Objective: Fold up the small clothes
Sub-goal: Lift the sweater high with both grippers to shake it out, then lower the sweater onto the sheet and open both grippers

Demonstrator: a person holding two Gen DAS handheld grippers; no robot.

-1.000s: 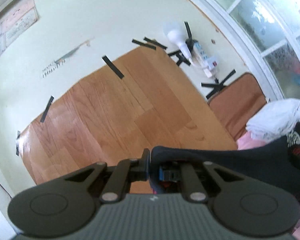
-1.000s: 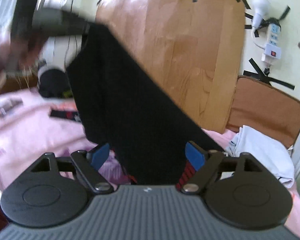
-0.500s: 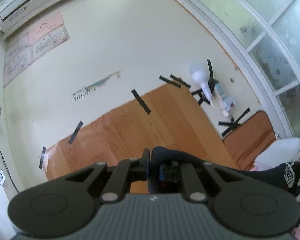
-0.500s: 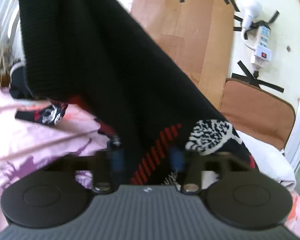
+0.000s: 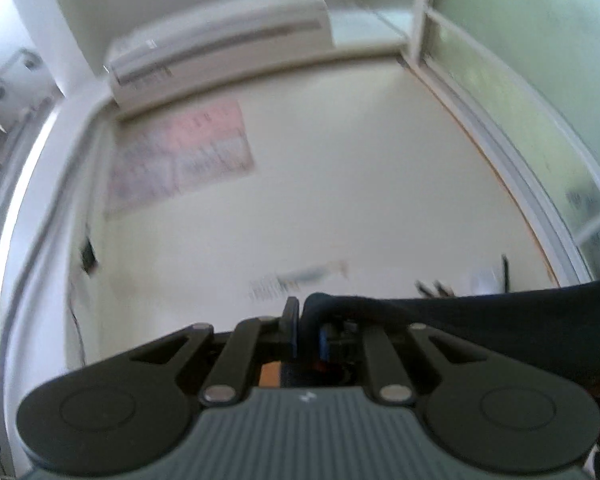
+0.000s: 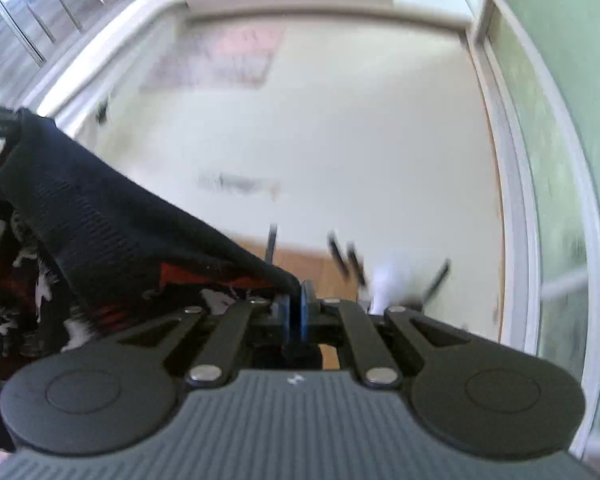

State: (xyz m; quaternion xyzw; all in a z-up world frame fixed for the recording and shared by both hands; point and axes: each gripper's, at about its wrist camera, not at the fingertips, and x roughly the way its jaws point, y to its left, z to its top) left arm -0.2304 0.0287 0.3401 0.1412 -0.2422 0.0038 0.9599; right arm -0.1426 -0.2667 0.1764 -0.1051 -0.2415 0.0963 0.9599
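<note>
The left gripper [image 5: 305,334] pinches a corner of the black garment [image 5: 500,320], which stretches off to the right edge of the frame. The right gripper [image 6: 295,312] clamps another corner, its ribbed waistband (red and white print below) running to the upper left. An air conditioner [image 5: 220,36] hangs on the wall at upper left; no container is in view.

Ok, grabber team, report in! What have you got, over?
Left gripper shut on black garment. Right gripper shut on its other end. Garment stretched between them, held up. Nothing in the way.
</note>
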